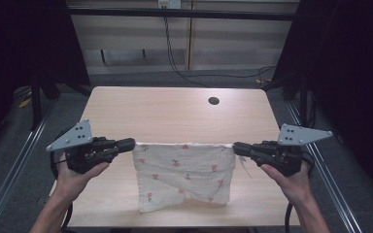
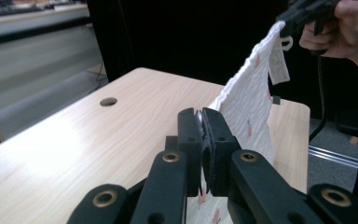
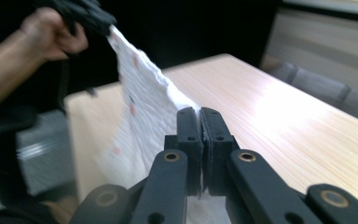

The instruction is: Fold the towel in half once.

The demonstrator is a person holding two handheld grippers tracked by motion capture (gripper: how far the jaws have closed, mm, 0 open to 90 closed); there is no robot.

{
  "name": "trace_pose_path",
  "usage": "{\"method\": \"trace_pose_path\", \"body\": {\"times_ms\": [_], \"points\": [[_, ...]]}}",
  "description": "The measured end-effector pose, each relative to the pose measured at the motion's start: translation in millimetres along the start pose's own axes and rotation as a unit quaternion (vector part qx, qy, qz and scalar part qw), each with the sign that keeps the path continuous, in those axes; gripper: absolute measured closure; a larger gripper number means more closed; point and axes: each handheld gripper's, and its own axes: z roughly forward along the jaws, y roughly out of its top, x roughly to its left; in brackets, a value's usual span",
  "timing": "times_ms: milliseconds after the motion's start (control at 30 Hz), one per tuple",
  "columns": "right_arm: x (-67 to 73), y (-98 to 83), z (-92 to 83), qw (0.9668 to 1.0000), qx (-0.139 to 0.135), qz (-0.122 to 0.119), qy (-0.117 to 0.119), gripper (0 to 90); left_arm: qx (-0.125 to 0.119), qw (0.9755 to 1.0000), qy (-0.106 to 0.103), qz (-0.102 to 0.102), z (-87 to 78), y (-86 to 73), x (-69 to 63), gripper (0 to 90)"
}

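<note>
A white cloth [image 1: 182,174] with small red flower prints hangs stretched between both grippers above the wooden table [image 1: 175,114]. My left gripper [image 1: 132,143] is shut on the cloth's upper left corner, and my right gripper [image 1: 236,146] is shut on its upper right corner. The top edge runs taut and level, while the lower edge droops to the table near its front edge. In the left gripper view the cloth [image 2: 249,100] runs from my closed jaws away to the other gripper [image 2: 285,19]. In the right gripper view the cloth [image 3: 142,100] stretches toward the far gripper [image 3: 103,22].
A round cable hole [image 1: 213,101] sits at the table's back right. Black cables [image 1: 209,74] lie on the floor behind the table. Metal rails [image 1: 14,165] run along both sides. A small white tag [image 2: 278,60] dangles from the cloth's right corner.
</note>
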Motion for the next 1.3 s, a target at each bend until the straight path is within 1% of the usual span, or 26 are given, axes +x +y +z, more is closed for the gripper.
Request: {"method": "trace_pose_path", "body": {"times_ms": [33, 100, 167, 200, 233, 300, 367, 433, 567, 633, 667, 700, 733, 767, 833, 867, 900, 933, 1000, 1033, 1100, 1133, 1167, 1200, 1233, 1300], "points": [[-3.2, -1.9, 2.1, 0.9999, 0.007, 0.001, -0.009, 87.4, 0.0, 1.0, 0.0, 0.0, 0.0, 0.0, 0.0, 87.2], [-10.6, -6.4, 4.5, 0.9998, 0.011, 0.007, -0.012, 87.5, 0.004, 0.9999, -0.004, -0.014, 10.1, -5.5, 9.0, 87.1], [-16.8, -9.7, 7.0, 0.9996, 0.015, 0.012, -0.018, 87.5, 0.009, 0.9999, -0.004, -0.013, 12.7, -6.0, 10.7, 87.1], [-20.0, -10.9, 8.2, 0.9994, 0.019, 0.013, -0.025, 87.5, 0.015, 0.9998, 0.001, -0.016, 19.9, -8.1, 13.9, 87.1], [-20.0, -10.9, 8.2, 0.9994, 0.019, 0.013, -0.025, 87.5, 0.015, 0.9998, 0.001, -0.016, 19.9, -8.1, 13.9, 87.1], [-26.6, -16.7, 11.6, 0.9991, 0.024, 0.023, -0.026, 87.5, 0.029, 0.9994, 0.008, -0.015, 28.2, -14.1, 18.1, 87.1], [-29.2, -19.8, 14.1, 0.9988, 0.032, 0.025, -0.027, 87.5, 0.033, 0.9993, 0.004, -0.018, 31.1, -17.1, 20.9, 87.2], [-38.0, -29.7, 22.0, 0.9979, 0.045, 0.035, -0.032, 87.5, 0.044, 0.9985, 0.004, -0.032, 39.8, -25.0, 28.5, 87.1], [-48.7, -37.8, 30.6, 0.9971, 0.051, 0.045, -0.035, 87.5, 0.043, 0.9977, 0.005, -0.052, 49.8, -33.8, 37.5, 87.1], [-52.8, -39.6, 33.7, 0.9966, 0.055, 0.05, -0.035, 87.5, 0.045, 0.9974, 0.006, -0.055, 52.1, -35.2, 38.5, 87.1], [-58.8, -41.0, 39.2, 0.9956, 0.066, 0.05, -0.044, 87.5, 0.052, 0.997, 0.007, -0.056, 57.9, -38.8, 42.4, 87.0], [-58.8, -41.0, 39.2, 0.9956, 0.066, 0.05, -0.044, 87.5, 0.052, 0.997, 0.007, -0.056, 57.9, -38.8, 42.4, 87.0], [-65.7, -42.6, 44.8, 0.9954, 0.069, 0.052, -0.041, 87.5, 0.057, 0.9961, 0.004, -0.067, 63.0, -42.5, 47.7, 86.8], [-68.4, -43.4, 47.1, 0.995, 0.072, 0.053, -0.044, 87.5, 0.057, 0.9961, 0.004, -0.067, 63.0, -42.5, 47.7, 86.8], [-75.7, -45.8, 54.0, 0.9949, 0.074, 0.057, -0.037, 87.4, 0.073, 0.9945, 0.009, -0.075, 71.6, -46.2, 55.0, 86.8], [-75.7, -45.8, 54.0, 0.9949, 0.074, 0.057, -0.037, 87.4, 0.073, 0.9945, 0.009, -0.075, 71.6, -46.2, 55.0, 86.8], [-82.9, -49.5, 61.2, 0.9945, 0.076, 0.061, -0.038, 87.3, 0.073, 0.9938, 0.01, -0.083, 74.6, -50.3, 60.3, 86.8], [-85.0, -51.2, 63.4, 0.9944, 0.077, 0.063, -0.037, 87.3, 0.072, 0.9932, 0.011, -0.091, 76.3, -53.3, 63.4, 86.8], [-91.0, -54.7, 69.4, 0.9936, 0.08, 0.07, -0.039, 87.4, 0.08, 0.9918, 0.017, -0.098, 81.0, -59.9, 70.3, 86.8], [-94.7, -56.8, 72.7, 0.9931, 0.082, 0.072, -0.042, 87.3, 0.08, 0.9918, 0.017, -0.098, 81.0, -59.9, 70.3, 86.8], [-100.0, -60.1, 77.3, 0.9925, 0.086, 0.076, -0.043, 87.3, 0.082, 0.9897, 0.02, -0.116, 85.1, -69.6, 78.0, 86.8], [-102.7, -62.1, 80.3, 0.9919, 0.088, 0.079, -0.044, 87.3, 0.081, 0.9893, 0.018, -0.12, 86.5, -72.4, 79.6, 86.8], [-105.3, -63.6, 82.7, 0.9915, 0.091, 0.082, -0.045, 87.3, 0.081, 0.9893, 0.018, -0.12, 86.5, -72.4, 79.6, 86.8], [-108.1, -65.0, 85.1, 0.9913, 0.09, 0.085, -0.046, 87.3, 0.094, 0.989, 0.022, -0.112, 90.7, -73.9, 80.9, 86.8], [-108.1, -65.0, 85.1, 0.9913, 0.09, 0.085, -0.046, 87.3, 0.094, 0.989, 0.022, -0.112, 90.7, -73.9, 80.9, 86.8], [-113.8, -70.1, 91.9, 0.9901, 0.095, 0.091, -0.05, 87.3, 0.084, 0.9886, 0.022, -0.123, 92.9, -74.9, 84.0, 86.8]]}}
